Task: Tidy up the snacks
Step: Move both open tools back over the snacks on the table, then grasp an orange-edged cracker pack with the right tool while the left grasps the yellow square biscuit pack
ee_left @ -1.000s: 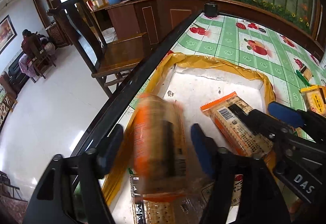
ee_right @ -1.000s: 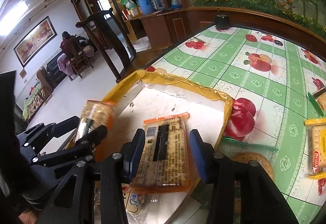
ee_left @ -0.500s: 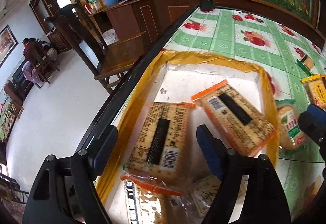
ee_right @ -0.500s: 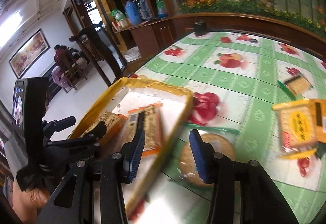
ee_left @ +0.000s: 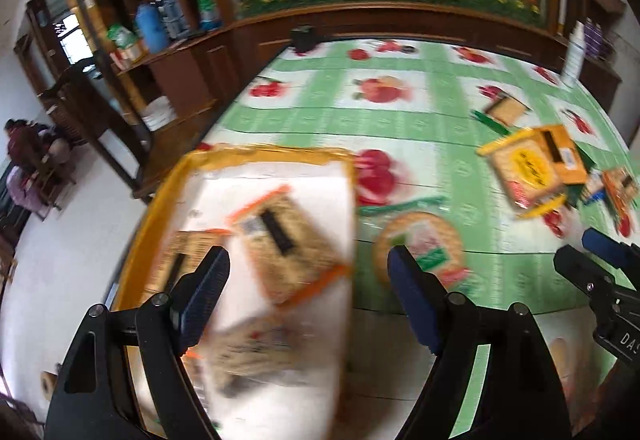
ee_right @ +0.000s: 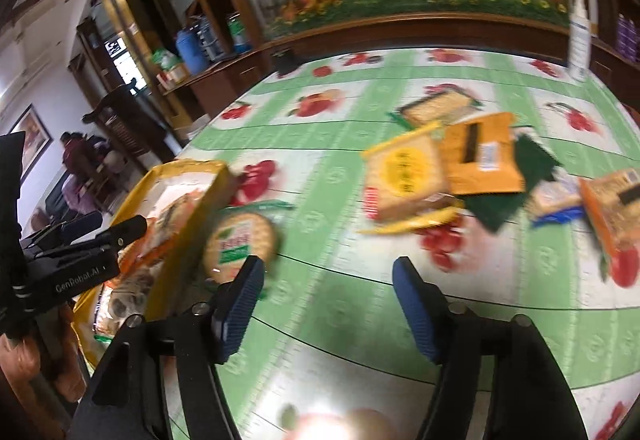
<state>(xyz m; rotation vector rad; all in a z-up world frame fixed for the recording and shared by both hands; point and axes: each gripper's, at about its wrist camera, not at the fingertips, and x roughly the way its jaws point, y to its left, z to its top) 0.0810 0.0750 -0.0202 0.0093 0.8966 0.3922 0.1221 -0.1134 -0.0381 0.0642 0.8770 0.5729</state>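
Both frames are smeared with motion blur. The left gripper (ee_left: 308, 296) hangs over the near right edge of the yellow-rimmed tray (ee_left: 256, 154), its blue pads spread wide with nothing between them; its jaws have just been opening. In the tray lie an orange-edged cracker pack (ee_left: 288, 240) showing a barcode and a dark stripe, a second similar pack (ee_left: 188, 260) to its left, and more wrapped snacks nearer the camera, too blurred to tell apart. The right gripper (ee_right: 328, 304) is over bare green fruit-print cloth on the bench (ee_right: 344, 176), jaws apart and empty, having just been opening. A round cracker pack (ee_right: 240, 240) lies on the bench just beside the tray's right rim. Farther right lies a loose cluster of snacks: a yellow cracker pack (ee_right: 404, 176), an orange pack (ee_right: 480, 156) partly overlapping it, a dark green wrapper (ee_right: 504, 200), and others at the frame edge.
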